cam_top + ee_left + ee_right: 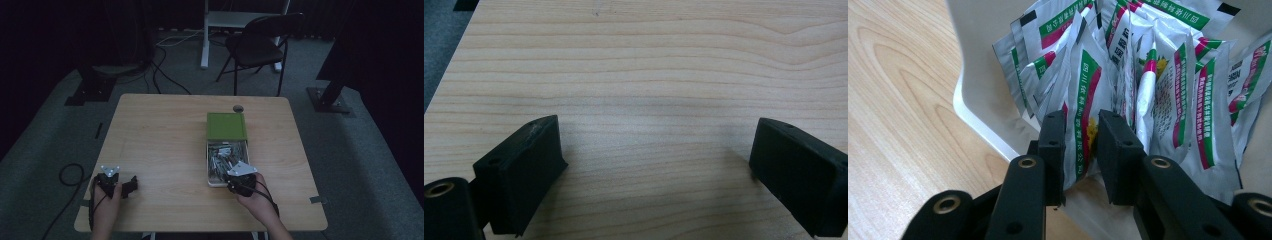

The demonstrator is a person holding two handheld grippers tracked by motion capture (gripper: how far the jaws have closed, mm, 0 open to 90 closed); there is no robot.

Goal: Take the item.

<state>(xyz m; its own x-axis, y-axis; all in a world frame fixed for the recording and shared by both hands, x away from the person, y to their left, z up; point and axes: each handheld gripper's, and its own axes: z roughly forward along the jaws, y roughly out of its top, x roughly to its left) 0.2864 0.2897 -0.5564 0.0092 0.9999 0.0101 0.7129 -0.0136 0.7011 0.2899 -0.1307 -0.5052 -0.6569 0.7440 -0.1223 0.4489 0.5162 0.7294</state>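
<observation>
A white box (pixel 208 167) stands on the wooden table (pixel 160 140) right of centre, packed with several silver sachets (pixel 225 155) printed in green and red. Its green lid (pixel 226 126) lies flat at the box's far end. My right gripper (pixel 236 174) is at the near end of the box. In the right gripper view, the right gripper (pixel 1081 120) is shut on one upright sachet (pixel 1083 85) next to the white box wall (pixel 983 75). My left gripper (pixel 131 183) rests at the front left, open (pixel 654 135) over bare wood with nothing between its jaws.
A round cable hole (pixel 238 108) sits near the table's far edge behind the lid. A black folding chair (pixel 260 45) and a white desk leg (pixel 204 40) stand beyond the table. A looped cable (pixel 70 175) lies on the floor at the left.
</observation>
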